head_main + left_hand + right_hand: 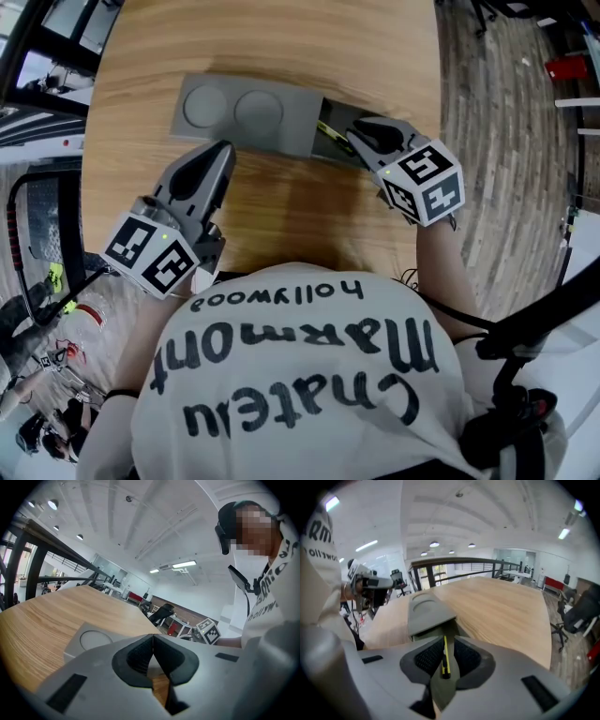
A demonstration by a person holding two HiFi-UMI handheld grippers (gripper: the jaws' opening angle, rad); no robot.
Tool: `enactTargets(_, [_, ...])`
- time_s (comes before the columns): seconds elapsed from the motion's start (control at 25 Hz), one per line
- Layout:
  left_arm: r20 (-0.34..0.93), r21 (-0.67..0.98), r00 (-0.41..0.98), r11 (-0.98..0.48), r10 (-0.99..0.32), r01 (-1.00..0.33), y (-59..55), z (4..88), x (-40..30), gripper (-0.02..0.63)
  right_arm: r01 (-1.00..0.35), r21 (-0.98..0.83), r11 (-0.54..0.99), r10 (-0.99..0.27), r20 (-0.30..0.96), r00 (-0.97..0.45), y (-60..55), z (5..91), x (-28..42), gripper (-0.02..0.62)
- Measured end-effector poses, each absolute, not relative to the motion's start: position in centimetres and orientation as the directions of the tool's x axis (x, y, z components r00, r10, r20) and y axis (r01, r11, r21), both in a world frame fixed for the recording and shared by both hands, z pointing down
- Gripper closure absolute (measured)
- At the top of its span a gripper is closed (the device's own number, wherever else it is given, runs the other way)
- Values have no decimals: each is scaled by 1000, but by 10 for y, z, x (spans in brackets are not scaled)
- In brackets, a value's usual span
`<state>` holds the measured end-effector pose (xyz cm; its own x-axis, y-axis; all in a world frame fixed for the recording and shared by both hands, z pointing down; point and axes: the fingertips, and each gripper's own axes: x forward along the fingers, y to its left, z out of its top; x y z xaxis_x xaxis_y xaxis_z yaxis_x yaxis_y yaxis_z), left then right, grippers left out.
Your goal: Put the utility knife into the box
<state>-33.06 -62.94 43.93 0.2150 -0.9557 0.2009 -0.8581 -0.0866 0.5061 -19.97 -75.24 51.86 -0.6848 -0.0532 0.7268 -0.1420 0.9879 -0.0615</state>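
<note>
A grey box [234,112] with two round dents in its lid lies on the wooden table, and its inner tray [328,150] is slid out to the right. The yellow and black utility knife [330,134] lies lengthwise in that tray. My right gripper [354,139] hovers over the tray's open end. In the right gripper view the knife [445,660] shows between the slightly parted pads of the right gripper [444,644], close to the left pad and apart from the right one. My left gripper [223,150] is shut and empty, just short of the box's near side [86,639].
The round wooden table [281,37] curves away to an edge on the right, with plank flooring [506,141] beyond it. A black railing [28,56] runs along the left. The person's white printed shirt [300,375] fills the bottom of the head view.
</note>
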Motion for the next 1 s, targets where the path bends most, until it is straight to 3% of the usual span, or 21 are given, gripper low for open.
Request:
enactTargets(0.12, [188,491,227,-109,-956,-865,-631,432,-332,600,-223,-178,959,-76,596,-800,-761,489,-205,526])
enactTargets(0.32, [156,450,246,-153,-957,-880,-639,413,-325,600,-235,-341,910,-108,353,-930,-770,435,-196,526])
enactTargets(0.6, [80,386,244,-195,-966,-902,-644,372,-317,600,-257,-325,910,-228,126,-966,-774,372,-159,526])
enactTargets(0.72, [71,371,248,-205,-966,-906,-642,365,-309,600,-218,-325,920,-222,27,-975,-765,350,-142,526])
enactTargets(1.0, [45,355,258,-226,-965,-907,-632,368,-290,600,-212,-298,931,-220,7,-976,-743,348,-109,538])
